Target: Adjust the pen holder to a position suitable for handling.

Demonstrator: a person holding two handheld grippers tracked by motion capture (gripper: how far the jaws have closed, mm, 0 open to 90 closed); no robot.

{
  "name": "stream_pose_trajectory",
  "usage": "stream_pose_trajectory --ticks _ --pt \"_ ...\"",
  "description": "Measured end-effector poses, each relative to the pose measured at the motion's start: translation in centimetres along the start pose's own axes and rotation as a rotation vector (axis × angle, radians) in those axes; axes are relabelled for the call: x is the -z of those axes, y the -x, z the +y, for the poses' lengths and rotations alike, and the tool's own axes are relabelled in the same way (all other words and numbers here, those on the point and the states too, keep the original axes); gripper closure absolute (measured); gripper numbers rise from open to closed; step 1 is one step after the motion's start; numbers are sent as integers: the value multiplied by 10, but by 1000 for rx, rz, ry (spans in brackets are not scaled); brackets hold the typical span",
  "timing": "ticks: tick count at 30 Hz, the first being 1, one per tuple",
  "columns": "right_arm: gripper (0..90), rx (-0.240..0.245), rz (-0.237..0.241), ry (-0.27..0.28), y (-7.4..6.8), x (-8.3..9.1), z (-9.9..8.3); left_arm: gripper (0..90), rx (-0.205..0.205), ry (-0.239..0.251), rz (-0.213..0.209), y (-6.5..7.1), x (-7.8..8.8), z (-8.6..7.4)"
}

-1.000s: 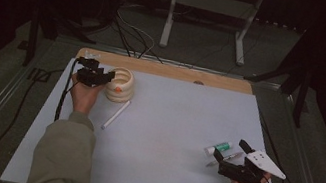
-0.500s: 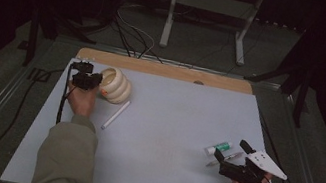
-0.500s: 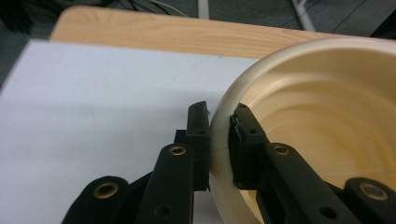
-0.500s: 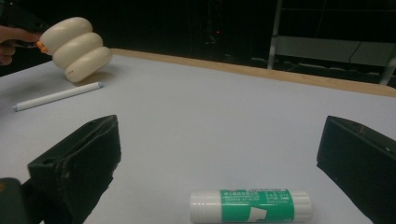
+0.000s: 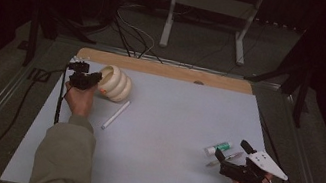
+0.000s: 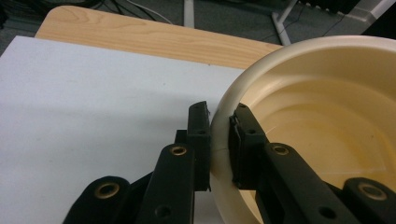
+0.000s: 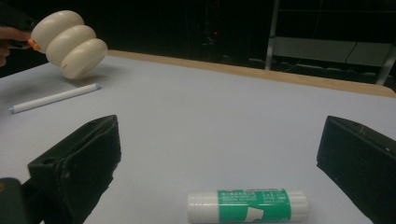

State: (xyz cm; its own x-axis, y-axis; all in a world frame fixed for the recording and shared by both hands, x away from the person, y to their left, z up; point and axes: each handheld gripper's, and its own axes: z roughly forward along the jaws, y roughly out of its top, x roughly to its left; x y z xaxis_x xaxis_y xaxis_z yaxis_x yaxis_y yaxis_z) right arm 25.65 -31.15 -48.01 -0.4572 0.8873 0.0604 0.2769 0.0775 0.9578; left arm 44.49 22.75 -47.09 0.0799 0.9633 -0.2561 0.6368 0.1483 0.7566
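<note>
A cream ribbed bowl is tipped on its side at the back left of the white mat, its mouth facing my left gripper. In the left gripper view that gripper is shut on the bowl's rim, one pad outside the wall and one inside. The bowl looks raised off the mat in the right gripper view. My right gripper rests near the front right, open. A green-and-white glue stick lies on the mat between and just ahead of its wide jaws, with my right gripper touching nothing.
A white stick lies on the mat in front of the bowl. The white mat covers a wooden table whose bare strip shows at the back. Cables and a metal stand are on the floor beyond.
The bowl stood upright on the mat; now my left gripper has shut on its rim and tipped it onto its side. The right gripper has stayed put.
</note>
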Motion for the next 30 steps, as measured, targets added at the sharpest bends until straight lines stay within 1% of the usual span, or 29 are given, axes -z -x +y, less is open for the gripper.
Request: stream_pose_trajectory --ticks 1,7,10,11,18,24,26,30 --pt "3 0 0 1 0 0 0 812 4 3 -1 0 1 0" --pt "3 -3 -2 2 0 0 0 812 -9 17 -14 -1 6 2" --pt "3 -2 -4 1 0 0 0 811 2 27 -34 -1 8 3" --pt "3 -2 -4 1 0 0 0 811 2 27 -34 -1 8 3" --pt "3 -4 -5 4 0 0 0 810 8 41 -109 4 13 5" --pt "3 -6 -7 6 0 0 0 810 -4 40 -155 12 16 8" --pt "3 -8 -8 4 1 0 0 810 -15 40 -172 15 17 9" --pt "3 -9 -7 7 1 1 0 809 -18 41 -194 21 19 10"
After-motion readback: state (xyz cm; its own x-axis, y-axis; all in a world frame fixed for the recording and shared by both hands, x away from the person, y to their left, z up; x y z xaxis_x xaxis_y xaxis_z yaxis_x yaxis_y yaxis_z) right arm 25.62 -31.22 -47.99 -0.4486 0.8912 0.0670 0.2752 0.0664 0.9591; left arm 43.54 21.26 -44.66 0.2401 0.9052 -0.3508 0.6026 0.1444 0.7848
